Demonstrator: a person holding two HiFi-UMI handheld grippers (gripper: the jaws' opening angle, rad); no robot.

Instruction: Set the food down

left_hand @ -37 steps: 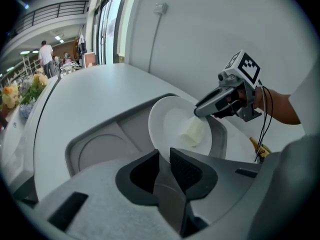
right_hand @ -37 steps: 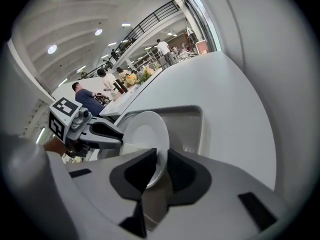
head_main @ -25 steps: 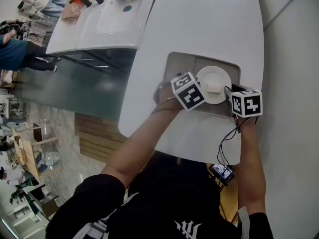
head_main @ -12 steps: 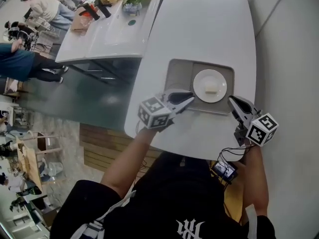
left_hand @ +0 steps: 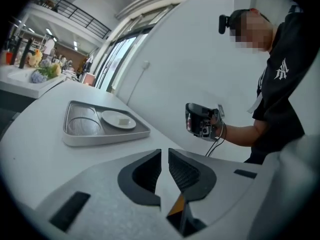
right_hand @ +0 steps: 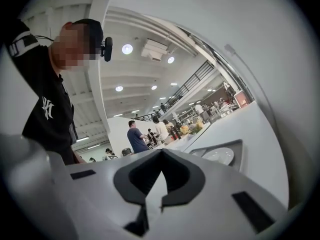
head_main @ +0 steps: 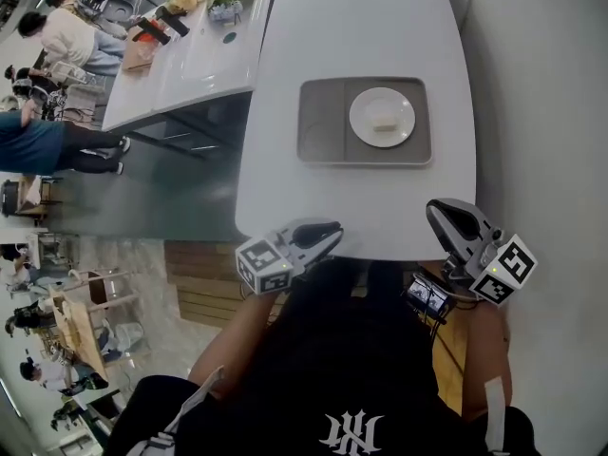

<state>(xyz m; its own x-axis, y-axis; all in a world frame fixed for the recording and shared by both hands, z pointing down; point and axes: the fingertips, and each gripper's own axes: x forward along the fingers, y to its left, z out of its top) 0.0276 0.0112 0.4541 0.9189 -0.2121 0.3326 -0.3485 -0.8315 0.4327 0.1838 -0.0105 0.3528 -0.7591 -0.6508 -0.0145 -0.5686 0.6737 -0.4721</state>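
A grey tray [head_main: 318, 122] lies on the white table [head_main: 361, 27], its rim [left_hand: 107, 136] also showing in the left gripper view. On it rests a white plate [head_main: 382, 117] [left_hand: 118, 119] with a small pale piece of food [head_main: 385, 119]. Both grippers hang at the table's near edge, well short of the tray. My left gripper [head_main: 334, 228] [left_hand: 164, 151] has a narrow gap between its jaws and nothing in it. My right gripper [head_main: 435, 207] [right_hand: 161, 151] is shut and empty. Tray and plate [right_hand: 218, 155] show small in the right gripper view.
A second white table [head_main: 190, 36] with flowers and small items stands at the back left, with people [head_main: 57, 27] beyond it. A pale wall [head_main: 541, 84] runs close along the right. A small device on a cable [head_main: 427, 299] hangs at my right forearm.
Both grippers have drawn back from the tray to the table's near edge. The right jaws have closed. Tray, plate and food stay on the table.
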